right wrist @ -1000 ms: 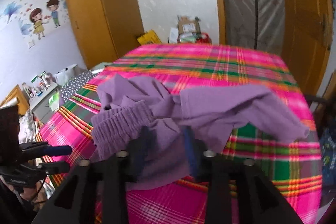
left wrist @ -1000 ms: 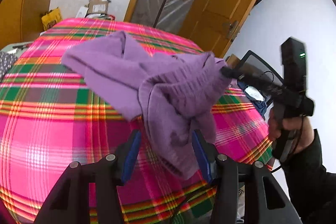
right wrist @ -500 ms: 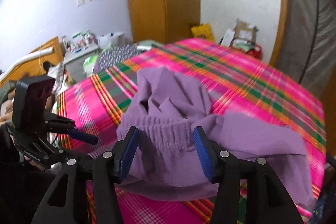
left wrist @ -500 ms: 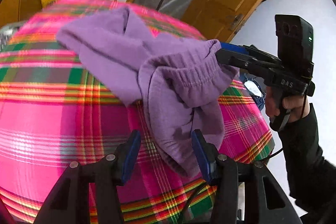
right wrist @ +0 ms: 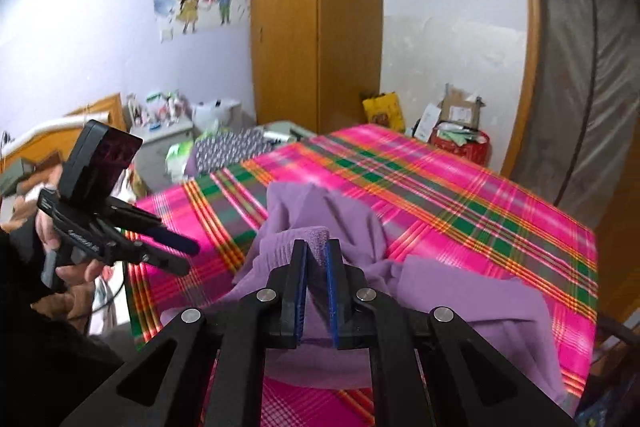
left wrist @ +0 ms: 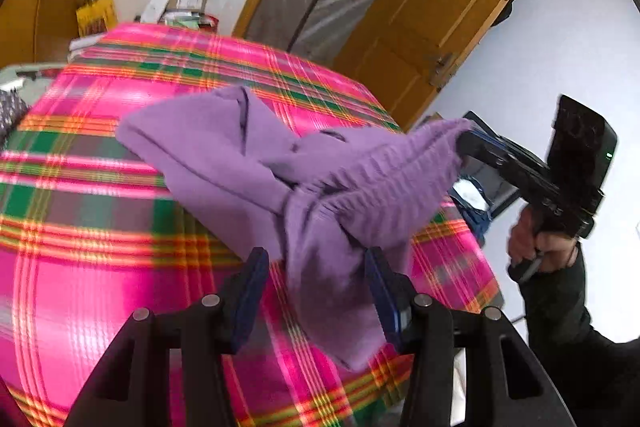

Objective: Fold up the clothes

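Observation:
A purple knit garment (left wrist: 224, 147) lies bunched on the pink plaid bedspread (left wrist: 80, 267). My right gripper (right wrist: 317, 247) is closing, with the ribbed waistband pinched between its blue pads and raised off the bed. The left wrist view shows the same right gripper (left wrist: 466, 143) pulling that waistband up to the right. My left gripper (left wrist: 316, 259) stands open, a hanging fold of the garment loose between its fingers without being pressed. From the right wrist camera the left gripper (right wrist: 186, 259) appears open at the bed's left edge, beside the garment (right wrist: 460, 299).
The plaid bedspread (right wrist: 440, 187) fills most of the room. A wooden door (left wrist: 432, 27) stands open to the right, a tall wardrobe (right wrist: 316, 27) behind. Boxes and bags (right wrist: 456, 115) sit past the far edge; a cluttered side table (right wrist: 168, 123) lies left.
The right gripper's jaws went from wide around the waistband to pinched on it, and it rose, stretching the fabric up. The left gripper drew back slightly and stayed open.

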Tool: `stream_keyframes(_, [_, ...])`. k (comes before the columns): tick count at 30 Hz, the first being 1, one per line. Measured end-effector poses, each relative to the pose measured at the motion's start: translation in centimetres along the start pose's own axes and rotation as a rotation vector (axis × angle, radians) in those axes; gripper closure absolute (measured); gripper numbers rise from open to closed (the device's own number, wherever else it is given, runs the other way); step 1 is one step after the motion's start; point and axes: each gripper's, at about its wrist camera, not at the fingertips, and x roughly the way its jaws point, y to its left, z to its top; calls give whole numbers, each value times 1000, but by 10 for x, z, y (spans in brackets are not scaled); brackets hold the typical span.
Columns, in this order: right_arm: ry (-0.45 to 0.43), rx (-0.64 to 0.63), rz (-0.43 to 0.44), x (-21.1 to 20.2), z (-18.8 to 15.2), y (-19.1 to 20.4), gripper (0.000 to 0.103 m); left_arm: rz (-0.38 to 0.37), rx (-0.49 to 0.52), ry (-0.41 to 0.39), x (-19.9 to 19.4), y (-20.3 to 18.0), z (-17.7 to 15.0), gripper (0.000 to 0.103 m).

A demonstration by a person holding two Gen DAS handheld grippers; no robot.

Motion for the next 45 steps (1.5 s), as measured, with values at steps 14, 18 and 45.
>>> stream_keyframes(14, [-110,11,-23,-29,13,4,94,-137,-113,162,68,-1,-24,88])
stream_keyframes(18, [-127,27,-54,-35,12,0,94,-102,-58,119,56,-7,-19,94])
stream_keyframes(45, [-743,-101,-452,-199,205,12,94,164,426,-576,-202,-170,234,95])
